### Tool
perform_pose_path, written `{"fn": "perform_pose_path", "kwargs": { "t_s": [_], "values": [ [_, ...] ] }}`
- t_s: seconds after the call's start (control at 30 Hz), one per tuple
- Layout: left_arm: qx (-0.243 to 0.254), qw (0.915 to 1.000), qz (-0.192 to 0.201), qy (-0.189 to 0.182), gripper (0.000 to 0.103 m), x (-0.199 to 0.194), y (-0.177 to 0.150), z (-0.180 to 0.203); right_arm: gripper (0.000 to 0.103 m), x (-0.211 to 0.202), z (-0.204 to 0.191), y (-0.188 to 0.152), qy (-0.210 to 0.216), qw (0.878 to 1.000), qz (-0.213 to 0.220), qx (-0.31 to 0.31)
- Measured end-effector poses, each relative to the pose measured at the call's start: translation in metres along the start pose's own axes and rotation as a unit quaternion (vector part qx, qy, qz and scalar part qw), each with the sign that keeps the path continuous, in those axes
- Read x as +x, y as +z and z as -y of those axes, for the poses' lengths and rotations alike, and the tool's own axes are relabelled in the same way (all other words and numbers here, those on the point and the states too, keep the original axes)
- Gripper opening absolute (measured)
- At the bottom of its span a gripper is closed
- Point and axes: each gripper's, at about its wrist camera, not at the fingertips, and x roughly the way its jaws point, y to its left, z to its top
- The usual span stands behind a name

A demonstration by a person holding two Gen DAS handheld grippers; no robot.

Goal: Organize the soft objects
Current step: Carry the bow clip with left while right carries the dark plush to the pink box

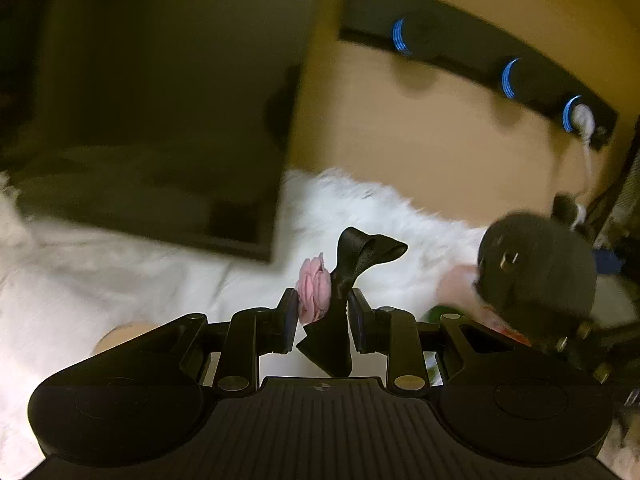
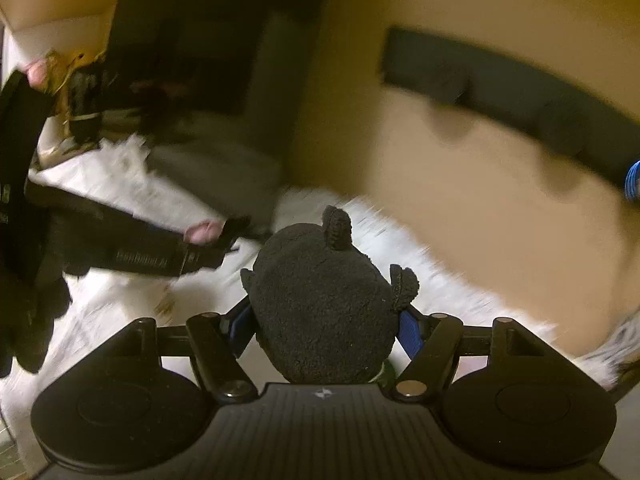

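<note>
Soft objects, both held above the white fur rug [image 1: 120,272]. Lower centre of left wrist view: left gripper [image 1: 323,316] pinching a black satin ribbon [image 1: 352,256] with pink fabric flower [image 1: 314,290]; thin slick cloth, likely to slide out. Lower centre of right wrist view: right gripper [image 2: 326,326] squeezing a dark plush toy [image 2: 320,304] at its sides; round body may pop free. Frames blurred.
</note>
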Motion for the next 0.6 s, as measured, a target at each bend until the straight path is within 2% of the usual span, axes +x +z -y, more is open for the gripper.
{"fn": "perform_pose_path", "kwargs": {
  "t_s": [0.17,0.33,0.47,0.57,0.6],
  "values": [
    [0.005,0.9986,-0.002,-0.053,0.031,0.024,0.022,0.038,0.071,-0.031,0.051,0.012,-0.063,0.998,0.023,0.012],
    [0.009,0.9918,-0.029,-0.124,0.031,0.059,0.039,0.091,0.071,-0.067,0.099,0.003,-0.129,0.99,0.032,0.042],
    [0.011,0.9812,-0.059,-0.183,0.032,0.091,0.046,0.14,0.071,-0.087,0.137,-0.017,-0.169,0.982,0.021,0.082],
    [-0.039,0.9661,-0.104,-0.233,0.033,0.127,0.046,0.161,0.071,-0.095,0.156,-0.032,-0.185,0.977,0.005,0.107],
    [-0.048,0.9636,-0.128,-0.23,0.033,0.14,0.044,0.165,0.071,-0.098,0.162,-0.037,-0.189,0.975,0.0,0.113]
  ]
}}
